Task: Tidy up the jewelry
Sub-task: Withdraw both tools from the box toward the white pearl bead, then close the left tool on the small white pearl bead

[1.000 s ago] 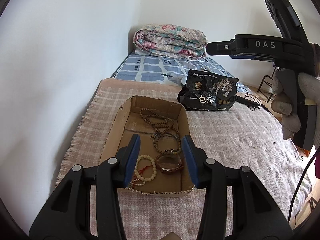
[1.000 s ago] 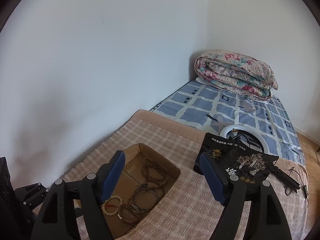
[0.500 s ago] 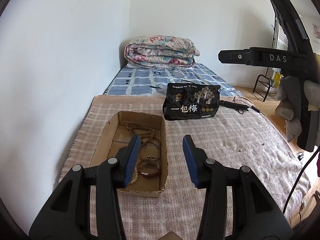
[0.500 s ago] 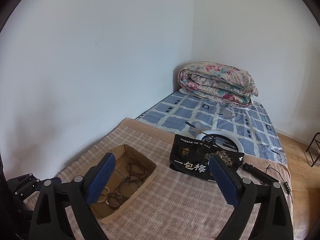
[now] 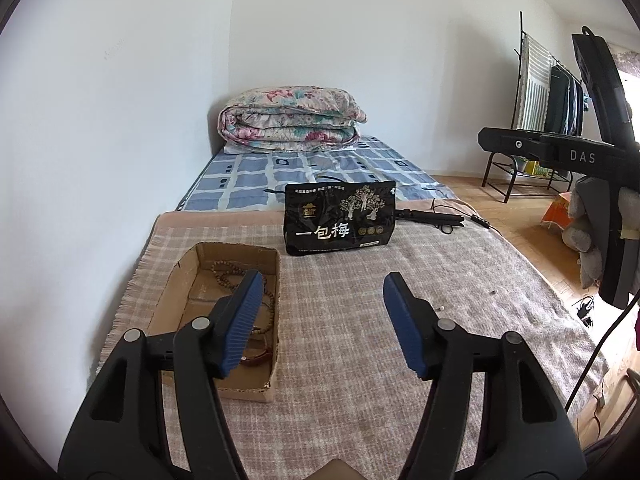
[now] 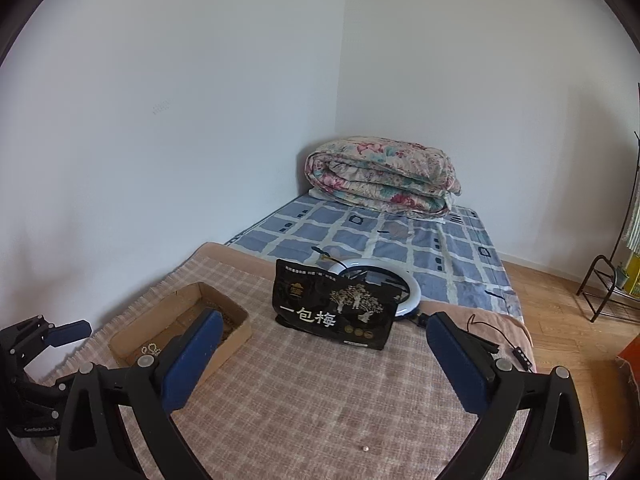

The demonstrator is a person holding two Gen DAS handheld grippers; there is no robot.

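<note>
Bed (image 5: 360, 344) covered by pinkish-beige checked woven blanket, blue-and-white checked sheet at far end under folded floral quilt (image 5: 290, 120). Black glossy snack pouch with white Chinese lettering (image 5: 340, 220) upright mid-bed. Shallow brown open-topped cardboard box (image 5: 188, 276) on blanket near wall, left of pouch.

Inside box: brown wooden-bead strands (image 5: 226, 276) coiled loosely at far end, reddish-brown bracelet (image 5: 258, 357) at near end, partly hidden behind blue pad.

Handling, as judged: beads light, limp, prone to slither and snag on neighbouring strands; best pinched across a bunched section of the loop, not a single bead. Bracelet looks stiffer; band edge the likely hold. Box light, walls thin, liable to slide on blanket if dragged.

Left tongs (image 5: 324, 300) spread wide, nothing between pads, raised above near end of box. Right tongs (image 6: 324, 356) likewise spread wide and empty, over bare blanket.

Right wrist view only: white ring light (image 6: 404, 292) behind pouch, cream beads (image 6: 151, 349) in box's near corner, small pale bead (image 6: 364, 448) loose on blanket. Left wrist view only: bracelet, clothes rack (image 5: 540, 92) by far wall.
</note>
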